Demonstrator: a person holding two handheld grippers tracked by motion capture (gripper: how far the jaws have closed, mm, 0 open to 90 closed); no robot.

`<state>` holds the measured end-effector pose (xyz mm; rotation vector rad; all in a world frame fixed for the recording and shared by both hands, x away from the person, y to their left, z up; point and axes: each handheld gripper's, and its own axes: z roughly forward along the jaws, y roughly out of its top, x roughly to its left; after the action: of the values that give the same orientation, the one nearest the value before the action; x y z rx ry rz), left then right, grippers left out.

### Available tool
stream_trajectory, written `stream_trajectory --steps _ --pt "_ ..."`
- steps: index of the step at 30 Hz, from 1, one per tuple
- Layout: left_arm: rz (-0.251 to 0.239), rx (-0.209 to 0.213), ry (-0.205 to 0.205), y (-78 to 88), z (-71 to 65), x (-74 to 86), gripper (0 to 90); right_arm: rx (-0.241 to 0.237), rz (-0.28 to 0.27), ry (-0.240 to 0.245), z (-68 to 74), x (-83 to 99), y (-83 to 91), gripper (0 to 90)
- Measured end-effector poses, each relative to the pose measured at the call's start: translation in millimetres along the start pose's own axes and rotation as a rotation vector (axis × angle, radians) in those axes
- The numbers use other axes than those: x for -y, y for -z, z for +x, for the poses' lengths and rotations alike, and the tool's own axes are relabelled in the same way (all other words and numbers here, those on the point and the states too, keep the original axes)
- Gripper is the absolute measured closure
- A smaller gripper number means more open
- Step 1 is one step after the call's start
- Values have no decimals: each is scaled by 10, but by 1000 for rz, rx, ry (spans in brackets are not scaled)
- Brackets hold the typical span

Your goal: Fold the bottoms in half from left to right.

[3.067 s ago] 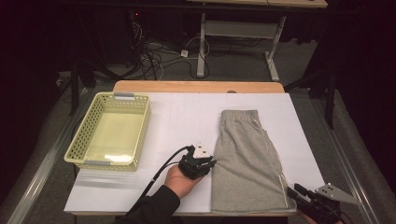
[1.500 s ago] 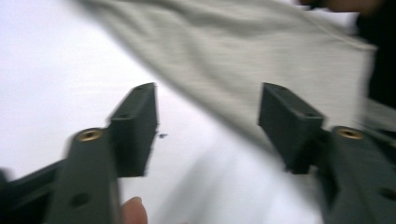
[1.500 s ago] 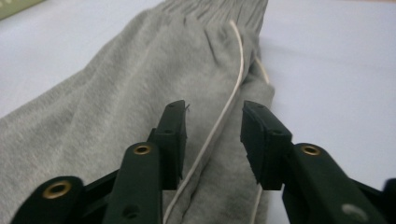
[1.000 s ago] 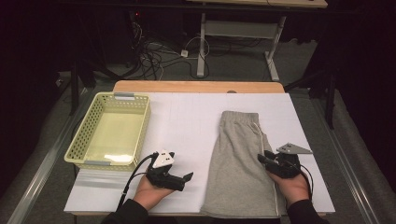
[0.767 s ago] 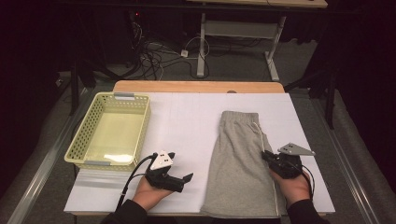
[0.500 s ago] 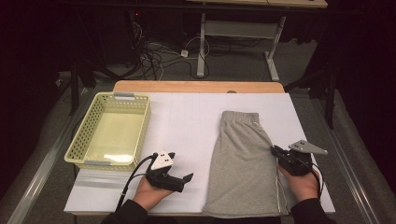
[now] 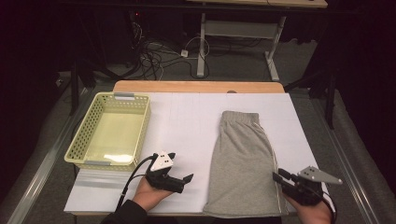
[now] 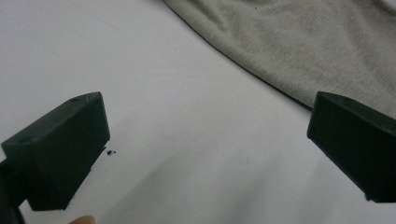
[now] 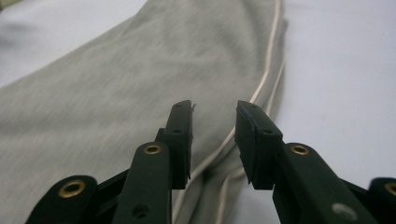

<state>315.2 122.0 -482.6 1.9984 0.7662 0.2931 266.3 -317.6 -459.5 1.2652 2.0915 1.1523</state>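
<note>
Grey shorts (image 7: 243, 158) lie flat on the white table top (image 7: 187, 116), waistband at the far end and a pale stripe down the side seam (image 9: 266, 79). My left gripper (image 7: 186, 182) rests on the table just left of the shorts, jaws wide open (image 8: 205, 149) with bare table between them. My right gripper (image 7: 279, 177) sits at the near right corner of the shorts and points along the seam. Its jaws (image 9: 214, 126) have just been opening; they stand slightly apart with nothing pinched between them.
A yellow mesh basket (image 7: 140, 130) stands empty at the left of the table. A wooden strip (image 7: 196, 87) runs along the far edge. Cables and desk legs (image 7: 201, 46) lie on the floor beyond. Bare white surface lies between basket and shorts.
My right gripper has slid from the shorts' right edge toward the near right corner. My left gripper, beside the shorts' left edge three seconds ago, now rests farther left and has kept still since.
</note>
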Motion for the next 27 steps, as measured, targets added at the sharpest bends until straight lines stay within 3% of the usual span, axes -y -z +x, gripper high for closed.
stream_trajectory --steps 5,8,13,16,18,20,23,25,27 --pt "0 4 -1 -1 0 -1 0 -4 58 5 78 177 68 722" --pt "-1 5 -4 0 -1 0 0 -21 82 2 68 226 36 864" --pt "0 4 -5 -1 -3 0 0 30 32 26 63 199 217 880" --pt "1 6 -5 -3 -2 -1 0 40 36 21 8 252 269 878" --pt "1 4 -4 -3 -2 -1 0 16 42 12 -2 267 235 823" --pt "0 2 -4 -2 -4 0 0 1 11 20 21 215 230 722" --pt "-1 2 -4 0 -4 1 0 -2 -48 15 19 44 206 641" --pt "-1 4 -3 0 -2 0 0 -6 -77 1 -21 -102 138 617" --pt "-2 6 -6 1 -4 1 0 8 -88 18 -59 -255 27 613"
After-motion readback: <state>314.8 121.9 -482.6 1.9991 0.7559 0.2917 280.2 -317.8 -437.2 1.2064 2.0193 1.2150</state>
